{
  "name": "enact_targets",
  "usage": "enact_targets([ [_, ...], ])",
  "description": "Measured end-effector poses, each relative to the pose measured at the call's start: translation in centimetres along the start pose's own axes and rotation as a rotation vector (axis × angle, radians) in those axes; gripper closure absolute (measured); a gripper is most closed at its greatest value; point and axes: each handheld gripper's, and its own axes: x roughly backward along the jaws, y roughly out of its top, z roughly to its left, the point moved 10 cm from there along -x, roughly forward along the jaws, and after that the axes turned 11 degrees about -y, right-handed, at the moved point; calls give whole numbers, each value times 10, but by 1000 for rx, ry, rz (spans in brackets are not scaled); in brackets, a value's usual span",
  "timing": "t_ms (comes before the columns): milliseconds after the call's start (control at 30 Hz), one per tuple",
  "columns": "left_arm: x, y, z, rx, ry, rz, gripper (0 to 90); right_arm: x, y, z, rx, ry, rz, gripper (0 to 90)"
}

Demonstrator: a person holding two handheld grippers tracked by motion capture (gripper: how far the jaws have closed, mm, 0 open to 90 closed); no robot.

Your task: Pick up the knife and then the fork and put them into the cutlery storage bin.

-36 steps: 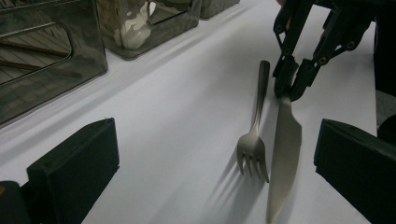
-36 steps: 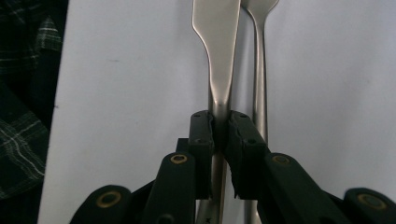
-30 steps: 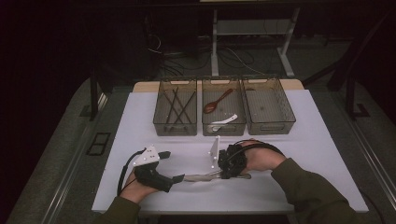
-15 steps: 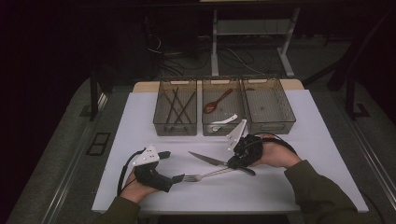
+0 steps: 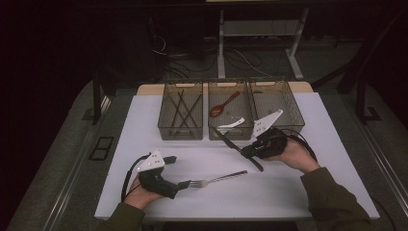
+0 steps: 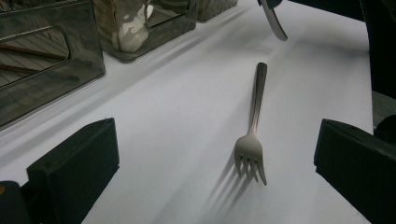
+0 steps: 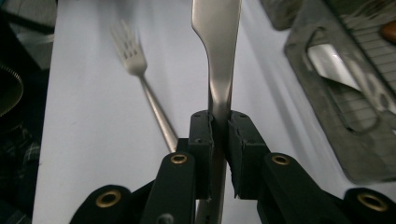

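A steel fork lies flat on the white table, tines toward my left gripper, which is open and just short of the tines. In the left gripper view the fork lies ahead between the wide-apart jaws of the left gripper, nearer the right one. My right gripper is shut on a table knife and holds it above the table in front of the middle bin. In the right gripper view, the right gripper clamps the knife with the blade pointing away, and the fork lies beyond on the left.
Three clear bins stand in a row at the back. The left bin holds dark chopsticks, the middle bin a brown spoon and a white spoon; the right bin looks empty. The white table is open at front and sides.
My right gripper has risen with the knife from beside the fork and moved right and back toward the bins. The fork stays on the table; the left gripper has hardly moved.
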Motion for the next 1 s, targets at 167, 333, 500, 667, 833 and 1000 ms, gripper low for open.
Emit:
enact_targets([
  [167, 0, 0, 0, -2, 0, 0, 0, 4, -3, -10, -70, -28, -51, 798],
  [333, -1, 0, -1, -6, -3, 6, 0, 7, -2, -18, -154, -37, -103, 798],
  [500, -1, 0, -1, -10, -4, 8, 0, 13, -1, -27, -188, -69, -148, 798],
  [667, -1, 0, -1, -10, -5, 6, 0, 22, 1, -37, -226, -112, -196, 797],
  [833, -1, 0, -1, -11, -6, 6, 0, 32, 0, -48, -269, -154, -237, 798],
  [1000, -2, 0, -2, -11, -8, 8, 0, 45, -2, -63, -318, -206, -291, 797],
])
